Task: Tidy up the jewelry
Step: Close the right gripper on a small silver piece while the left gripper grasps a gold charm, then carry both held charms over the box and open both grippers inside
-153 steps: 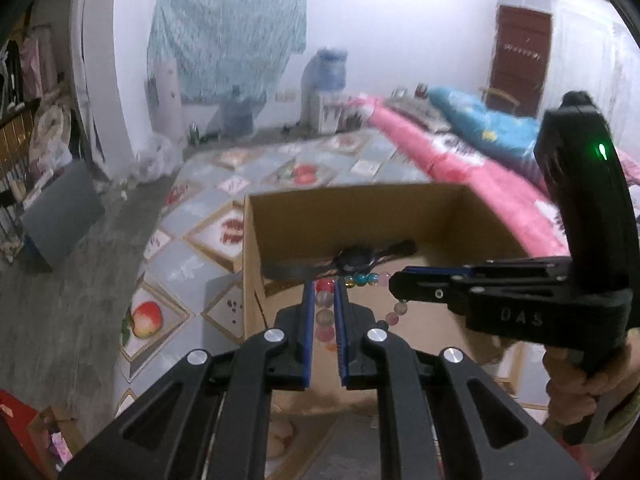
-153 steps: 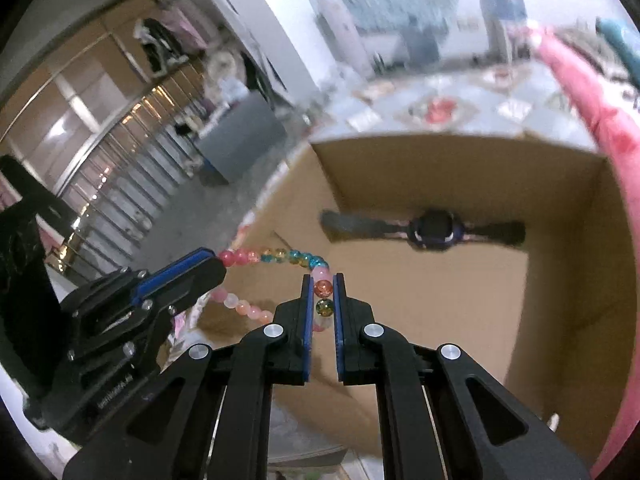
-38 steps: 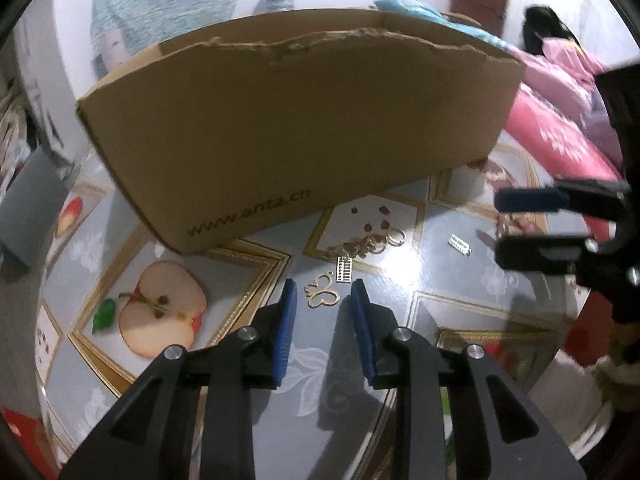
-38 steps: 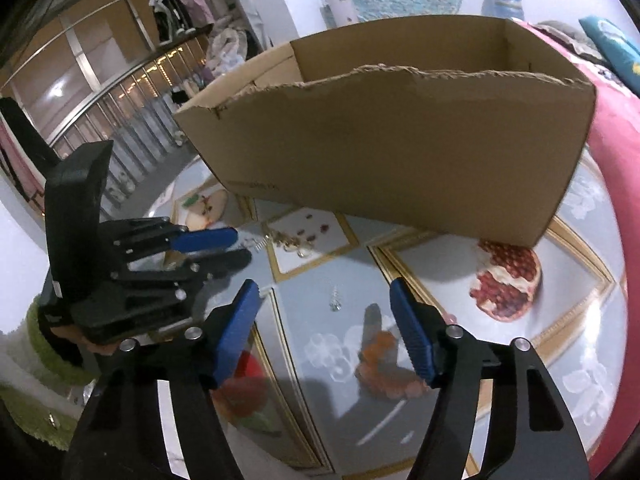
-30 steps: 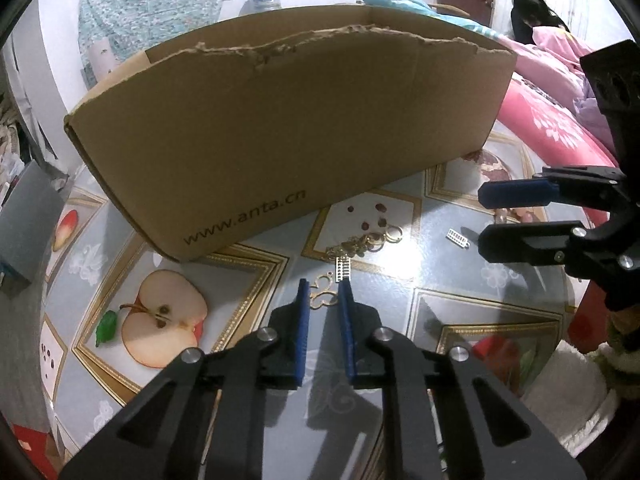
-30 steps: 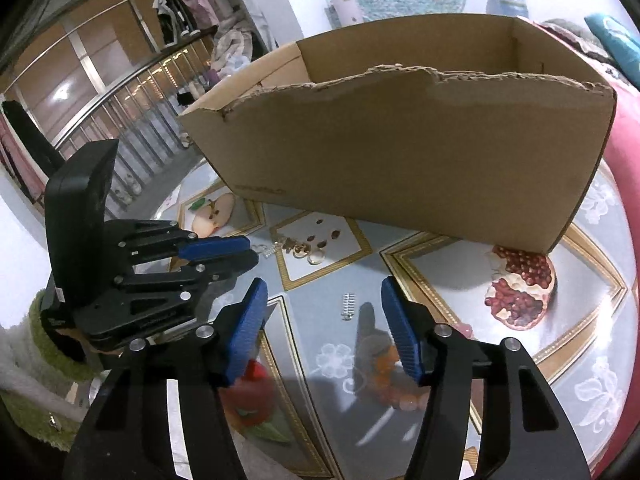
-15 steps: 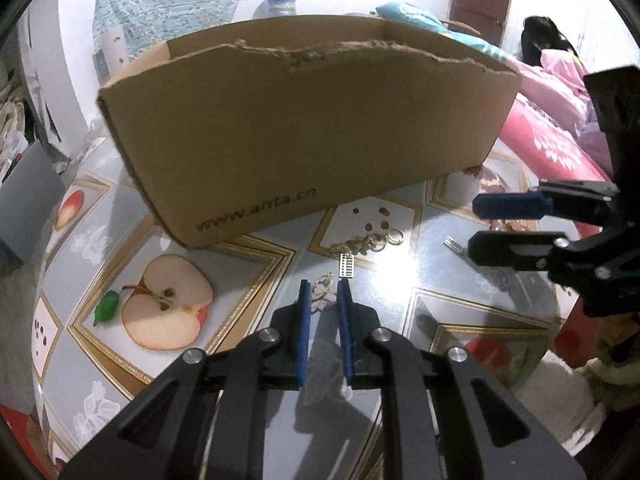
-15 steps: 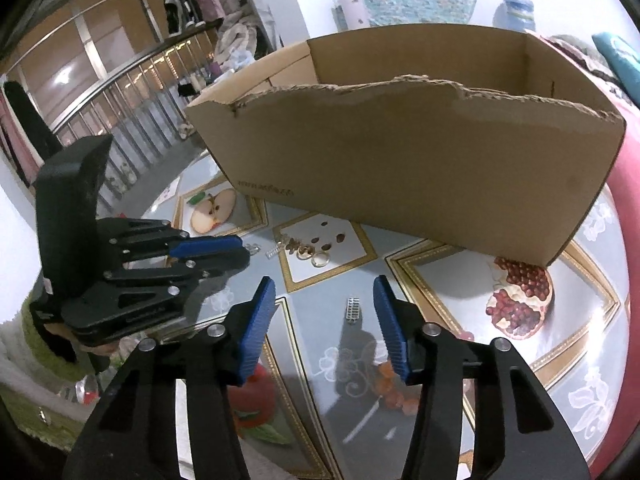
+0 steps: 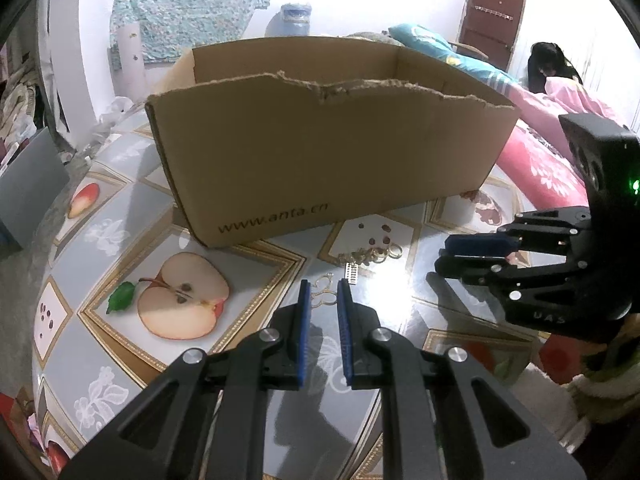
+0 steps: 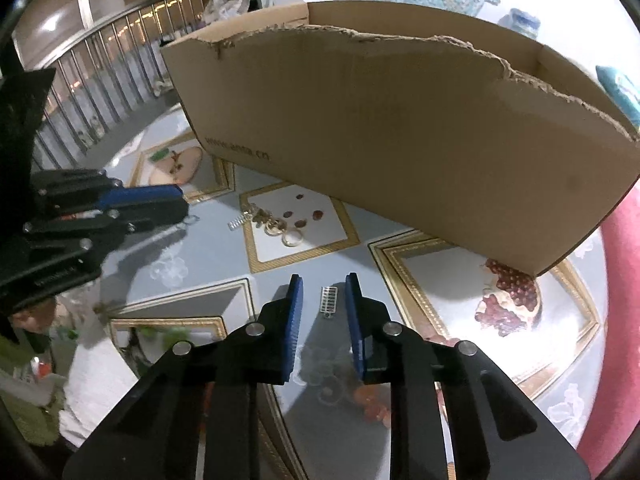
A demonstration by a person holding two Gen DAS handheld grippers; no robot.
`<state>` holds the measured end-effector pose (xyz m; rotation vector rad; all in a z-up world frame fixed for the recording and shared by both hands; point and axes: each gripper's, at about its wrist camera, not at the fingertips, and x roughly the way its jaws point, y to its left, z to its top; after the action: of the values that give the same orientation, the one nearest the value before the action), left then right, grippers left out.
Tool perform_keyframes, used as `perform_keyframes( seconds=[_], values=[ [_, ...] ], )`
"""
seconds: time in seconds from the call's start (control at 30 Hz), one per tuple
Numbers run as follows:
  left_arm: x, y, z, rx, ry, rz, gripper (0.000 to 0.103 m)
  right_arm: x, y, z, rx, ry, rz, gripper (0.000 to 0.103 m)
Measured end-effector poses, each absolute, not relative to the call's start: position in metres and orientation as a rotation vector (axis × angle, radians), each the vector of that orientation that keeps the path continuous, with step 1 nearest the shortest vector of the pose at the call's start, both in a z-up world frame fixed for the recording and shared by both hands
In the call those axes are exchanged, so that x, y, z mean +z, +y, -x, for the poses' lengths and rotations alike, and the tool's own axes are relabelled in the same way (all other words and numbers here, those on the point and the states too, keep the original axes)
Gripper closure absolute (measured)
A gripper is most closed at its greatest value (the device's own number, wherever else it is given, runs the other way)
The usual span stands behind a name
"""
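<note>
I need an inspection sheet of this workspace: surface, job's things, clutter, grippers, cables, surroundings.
Surface: table with a glossy fruit-print cover.
Job's things: cardboard box, open top, torn near rim; gold butterfly charm at the left tips; small silver comb piece between the right tips; a second comb piece; gold rings in a loose heap before the box.
Clutter: nothing seen on the table besides these.
Grippers: left gripper shut on the butterfly charm; right gripper closing, its pads not yet on the silver comb piece.
Cables: nothing seen.
Surroundings: pink bedding at right, railing at left, water bottle behind.
</note>
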<state>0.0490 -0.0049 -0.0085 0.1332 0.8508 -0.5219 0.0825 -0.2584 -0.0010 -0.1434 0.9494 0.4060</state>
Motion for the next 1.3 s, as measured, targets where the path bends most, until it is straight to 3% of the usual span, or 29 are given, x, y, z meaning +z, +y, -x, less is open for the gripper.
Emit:
perform_keyframes(
  seconds=[0.13,0.2,0.6,1.03,1.17,1.3],
  values=[
    [-0.006,-0.004,-0.047,-0.523,0.844,-0.129,0.091,-0.002,-0.255,-0.081,0.385,0.943,0.189,0.088],
    [-0.003,-0.004,-0.046,-0.524,0.837,-0.129,0.091,-0.002,-0.253,-0.081,0.38,0.944,0.199,0.1],
    [0.015,-0.006,-0.034,-0.509,0.788,-0.146,0.091,0.006,-0.267,-0.079,0.392,0.926,0.11,0.101],
    [0.071,-0.011,-0.022,-0.531,0.644,-0.078,0.091,0.087,-0.311,-0.074,0.463,0.73,-0.074,0.101],
    [0.093,-0.025,-0.034,-0.538,0.577,-0.103,0.091,0.113,-0.316,-0.093,0.505,0.677,-0.109,0.101],
    [0.098,-0.04,-0.073,-0.551,0.628,-0.075,0.091,0.117,-0.309,-0.133,0.501,0.711,-0.114,0.101]
  ],
)
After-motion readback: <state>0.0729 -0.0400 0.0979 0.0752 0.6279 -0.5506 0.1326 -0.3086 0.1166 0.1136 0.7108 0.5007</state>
